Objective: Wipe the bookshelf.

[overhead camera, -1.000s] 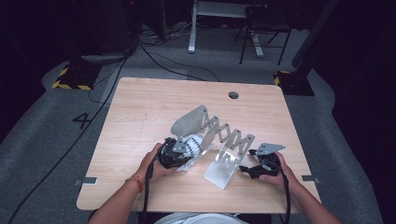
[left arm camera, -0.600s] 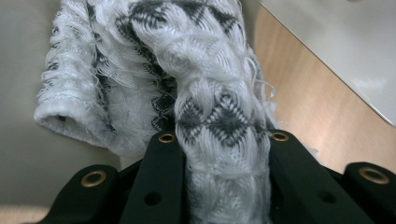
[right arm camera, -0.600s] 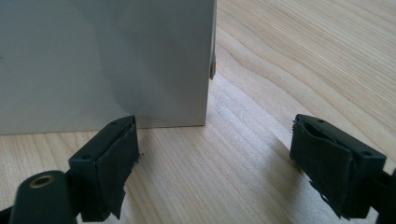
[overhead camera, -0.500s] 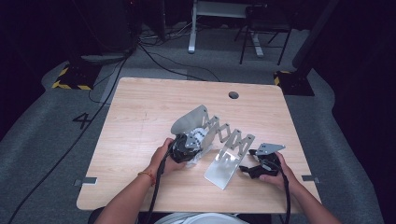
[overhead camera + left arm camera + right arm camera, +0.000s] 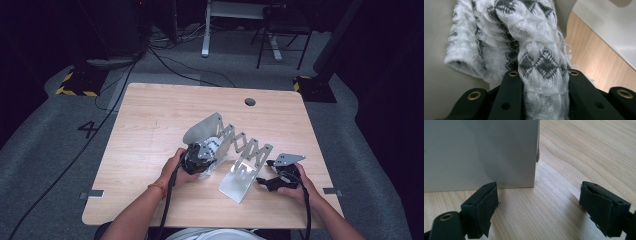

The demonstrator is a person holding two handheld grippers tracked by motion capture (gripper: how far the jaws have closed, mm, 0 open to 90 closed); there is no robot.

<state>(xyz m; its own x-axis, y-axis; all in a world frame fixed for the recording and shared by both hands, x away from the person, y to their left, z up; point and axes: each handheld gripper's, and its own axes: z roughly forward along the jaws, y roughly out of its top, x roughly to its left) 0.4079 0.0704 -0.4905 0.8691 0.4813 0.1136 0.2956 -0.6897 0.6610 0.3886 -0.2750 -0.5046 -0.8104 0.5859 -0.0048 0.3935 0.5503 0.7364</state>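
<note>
- The knitted cloth is fluffy white wool with a grey diamond pattern, bunched into thick folds
- The left gripper clamps one fold between its black jaws
- The cloth sits against the rounded end plate of a metal folding rack near mid-table
- The right gripper rests wide apart and holds nothing, just beside the rack's flat plate

Over the last second the left claw, clamped on the white and grey knitted cloth, has travelled from the near left of the metal expanding rack up to its curved end plate. The left hand and forearm came forward with it, and the cloth now lies against that plate.
</note>
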